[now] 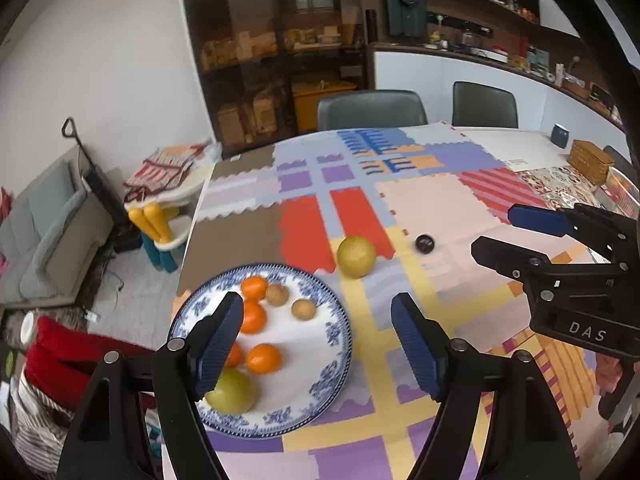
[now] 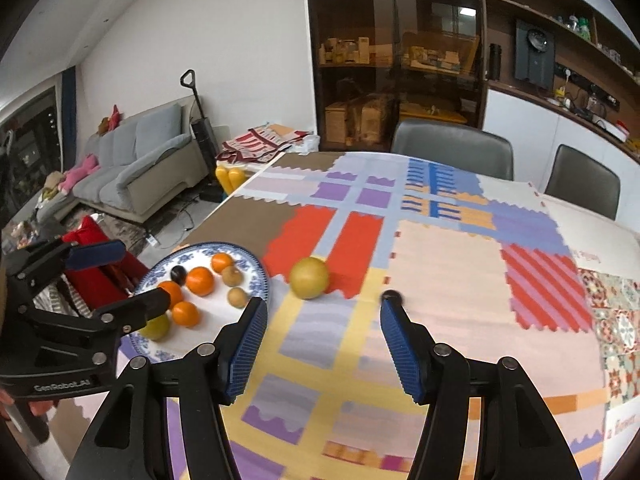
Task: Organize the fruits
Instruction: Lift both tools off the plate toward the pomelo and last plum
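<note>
Fruits on plate (image 1: 340,320); pear (image 1: 356,257) and plum (image 1: 424,244) beside it on tablecloth (image 1: 440,208)

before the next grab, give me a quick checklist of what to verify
1. Left gripper free: ok, jaws open, nothing between them.
2. Right gripper free: ok, jaws open, nothing held.
3. Fruit left off the plate: not ok, a yellow-green fruit and a small dark fruit sit on the tablecloth.
4. Room on the plate: ok, its right half is bare; oranges and small brown fruits fill the rest.
5. Loose fruits steady: cannot tell, both are round and could roll.
6. Grippers clear of each other: ok, apart in both views.
</note>
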